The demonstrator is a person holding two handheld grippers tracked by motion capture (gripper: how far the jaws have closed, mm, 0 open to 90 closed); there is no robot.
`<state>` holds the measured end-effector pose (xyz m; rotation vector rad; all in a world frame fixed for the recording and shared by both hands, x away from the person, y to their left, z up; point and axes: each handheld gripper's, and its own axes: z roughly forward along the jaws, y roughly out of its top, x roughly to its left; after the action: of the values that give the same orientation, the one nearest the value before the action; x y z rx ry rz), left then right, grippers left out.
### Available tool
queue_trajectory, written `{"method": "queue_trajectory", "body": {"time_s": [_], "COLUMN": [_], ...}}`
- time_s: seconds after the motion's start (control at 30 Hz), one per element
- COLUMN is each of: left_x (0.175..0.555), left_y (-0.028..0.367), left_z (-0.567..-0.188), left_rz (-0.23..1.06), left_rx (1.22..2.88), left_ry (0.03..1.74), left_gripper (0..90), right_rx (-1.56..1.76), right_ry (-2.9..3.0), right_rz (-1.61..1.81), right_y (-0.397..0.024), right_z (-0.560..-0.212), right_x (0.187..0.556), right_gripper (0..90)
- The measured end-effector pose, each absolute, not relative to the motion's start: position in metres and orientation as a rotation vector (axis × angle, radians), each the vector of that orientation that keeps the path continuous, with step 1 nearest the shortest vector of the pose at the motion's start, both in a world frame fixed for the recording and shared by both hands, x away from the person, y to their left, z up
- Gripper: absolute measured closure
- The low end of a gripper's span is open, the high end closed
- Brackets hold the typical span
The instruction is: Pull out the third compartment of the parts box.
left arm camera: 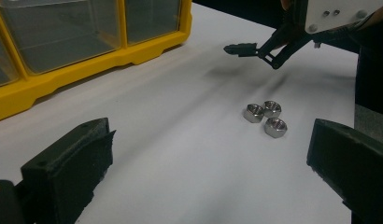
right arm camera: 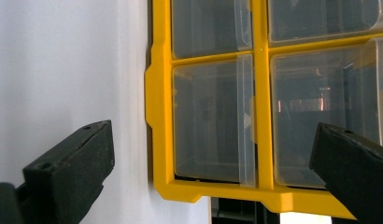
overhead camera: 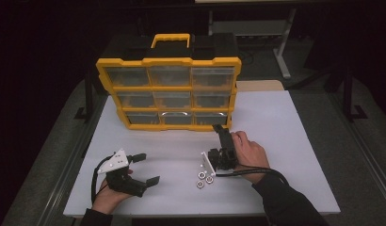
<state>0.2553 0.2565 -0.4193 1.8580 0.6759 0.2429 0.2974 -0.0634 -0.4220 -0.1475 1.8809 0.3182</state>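
While both my grippers stood with jaws wide apart and nothing between them, the work split cleanly. My right gripper was rolled on its side, jaws pointing away from me at the bottom-right drawer of the yellow drawer organizer. That clear drawer sat dead ahead between the jaws, close but not touched, front face shut flush as far as I could tell. My left gripper rested low near the table's front-left, jaws aimed across at the three steel hex nuts. The nuts lay flat in a tight cluster, touching one another, bores up, on the white table just by my right hand, well apart from the left jaws. So right was nearer to both the drawer and the nuts. My read: the drawer pull came first, straight ahead, right side. The nuts had no long axis to line up on; any approach angle would do.
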Motion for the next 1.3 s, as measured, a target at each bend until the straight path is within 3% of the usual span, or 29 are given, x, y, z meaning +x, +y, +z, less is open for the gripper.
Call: {"method": "queue_trajectory", "body": {"time_s": [1.3], "left_x": [0.256], "left_y": [0.257], "left_z": [-0.419], "left_rz": [0.248], "left_rx": [1.856], "left_ry": [0.670], "left_gripper": [0.0], "right_rx": [-0.053], "right_ry": [1.663], "right_rz": [0.267], "right_y": [-0.057], "right_z": [-0.396], "right_x": [0.296], "right_gripper": [24.5]}}
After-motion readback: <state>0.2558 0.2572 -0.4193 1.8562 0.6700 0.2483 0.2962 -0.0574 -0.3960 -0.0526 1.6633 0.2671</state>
